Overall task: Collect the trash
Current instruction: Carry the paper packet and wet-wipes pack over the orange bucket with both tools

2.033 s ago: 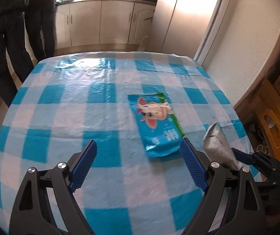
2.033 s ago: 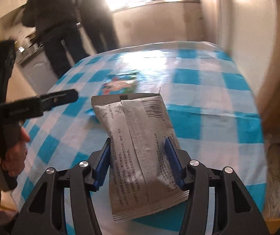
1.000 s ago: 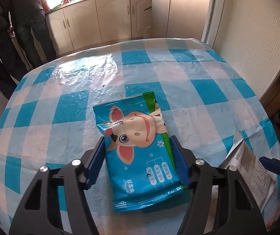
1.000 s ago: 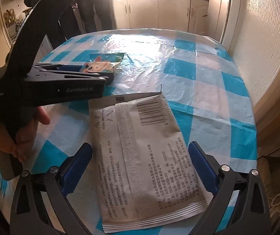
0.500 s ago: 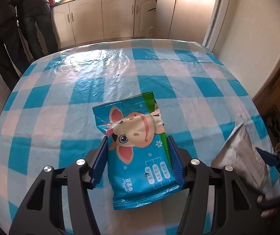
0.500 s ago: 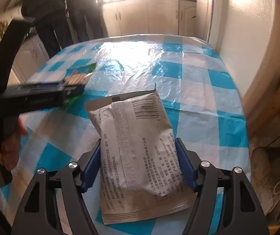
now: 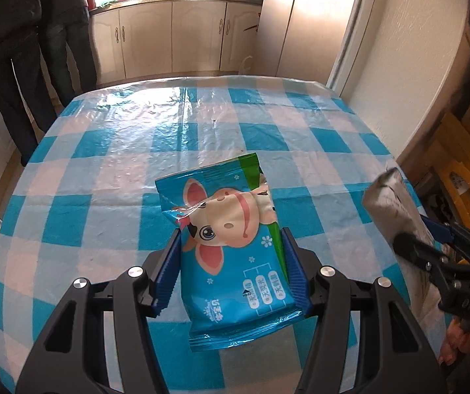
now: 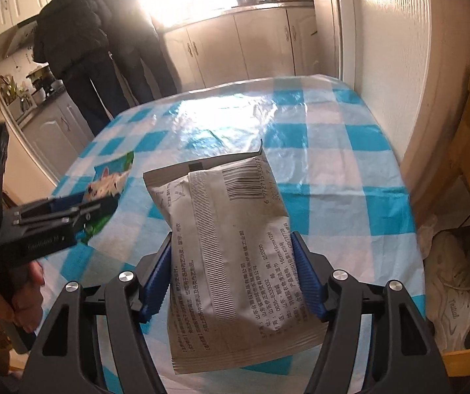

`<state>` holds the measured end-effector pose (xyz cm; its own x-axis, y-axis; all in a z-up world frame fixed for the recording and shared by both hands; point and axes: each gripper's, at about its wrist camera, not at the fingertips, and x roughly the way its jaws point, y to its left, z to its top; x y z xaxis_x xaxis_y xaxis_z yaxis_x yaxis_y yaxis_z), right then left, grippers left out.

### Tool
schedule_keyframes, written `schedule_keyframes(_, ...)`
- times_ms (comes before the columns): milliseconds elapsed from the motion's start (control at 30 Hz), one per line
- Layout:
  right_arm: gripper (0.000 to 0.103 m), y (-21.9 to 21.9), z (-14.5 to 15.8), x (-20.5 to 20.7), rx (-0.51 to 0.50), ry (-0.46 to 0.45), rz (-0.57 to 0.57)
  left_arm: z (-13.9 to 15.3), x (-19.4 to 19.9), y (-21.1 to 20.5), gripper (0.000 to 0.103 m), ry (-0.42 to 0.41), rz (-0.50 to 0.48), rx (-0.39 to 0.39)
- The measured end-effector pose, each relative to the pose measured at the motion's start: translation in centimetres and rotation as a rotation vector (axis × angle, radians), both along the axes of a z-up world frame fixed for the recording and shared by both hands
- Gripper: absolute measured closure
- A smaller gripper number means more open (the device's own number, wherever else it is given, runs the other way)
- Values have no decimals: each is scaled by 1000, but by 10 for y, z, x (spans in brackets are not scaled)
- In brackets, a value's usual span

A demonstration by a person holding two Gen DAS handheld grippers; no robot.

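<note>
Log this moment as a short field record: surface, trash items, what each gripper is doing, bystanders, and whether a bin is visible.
surface: table with blue-and-white checked cloth
left gripper: shut on blue cow-print packet, packet looks lifted off the cloth
right gripper: shut on grey printed packet, barcode side facing the camera
bystanders: two people in dark coats at the kitchen counter, backs turned
trash bin: none identifiable in either view
</note>
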<state>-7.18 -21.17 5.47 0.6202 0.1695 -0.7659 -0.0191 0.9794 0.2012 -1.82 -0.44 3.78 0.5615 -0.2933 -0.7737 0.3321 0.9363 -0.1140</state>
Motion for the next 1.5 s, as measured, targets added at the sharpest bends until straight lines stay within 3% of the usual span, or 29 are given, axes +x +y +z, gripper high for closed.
schedule_keyframes(400, 36, 59, 26, 15, 24, -25, 128, 29, -24, 66, 44, -52, 99, -47)
schedule_keyframes(833, 35, 197, 55, 50, 13, -33, 438, 43, -51, 199, 44, -87, 351, -37)
schedule_keyframes(1100, 35, 281, 54, 67, 2, -15, 611, 28, -69, 285, 44, -60, 540, -22)
schedule_keyframes(1500, 35, 406, 31, 88, -73, 78, 850, -12, -81, 359, 44, 25, 669, -41)
